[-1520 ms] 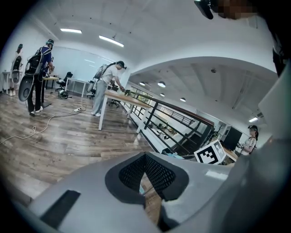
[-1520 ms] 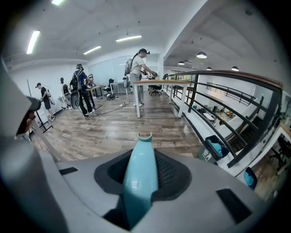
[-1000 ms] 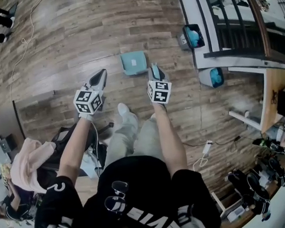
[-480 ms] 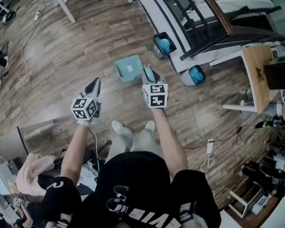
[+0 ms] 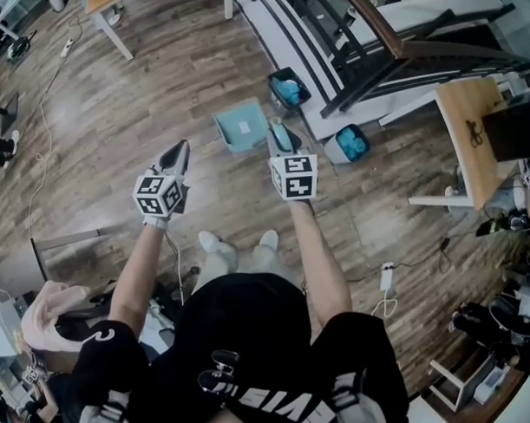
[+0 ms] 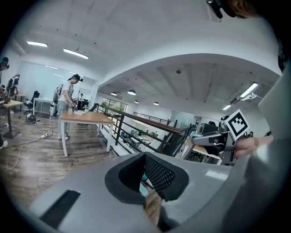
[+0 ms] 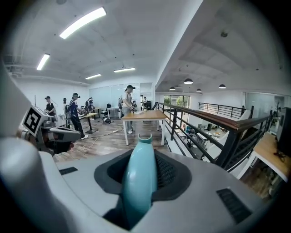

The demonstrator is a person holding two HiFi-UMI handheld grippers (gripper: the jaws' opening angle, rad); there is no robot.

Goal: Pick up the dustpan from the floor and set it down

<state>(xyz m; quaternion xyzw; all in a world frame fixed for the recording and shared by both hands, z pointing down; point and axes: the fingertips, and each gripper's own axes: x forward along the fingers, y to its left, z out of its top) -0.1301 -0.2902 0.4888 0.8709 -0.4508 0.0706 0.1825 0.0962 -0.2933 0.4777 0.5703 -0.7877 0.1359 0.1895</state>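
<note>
The teal dustpan (image 5: 243, 127) hangs over the wooden floor, its pan to the left of my right gripper (image 5: 280, 138). That gripper is shut on the dustpan's handle (image 7: 138, 177), which runs up between the jaws in the right gripper view. My left gripper (image 5: 175, 156) is held at about the same height to the left, apart from the dustpan. Its jaws come to a narrow point with nothing between them. The right gripper (image 6: 210, 139) also shows at the right of the left gripper view.
Two bins with blue contents (image 5: 287, 88) (image 5: 351, 144) stand by a dark railing (image 5: 389, 37) ahead on the right. A wooden desk (image 5: 470, 130) is at far right, a white-legged table (image 5: 111, 21) at far left. The person's shoes (image 5: 210, 243) are below the grippers. Other people stand at tables (image 7: 141, 116) in the distance.
Both grippers have risen, and the dustpan has come up off the floor with the right one. The left gripper has stayed shut and empty.
</note>
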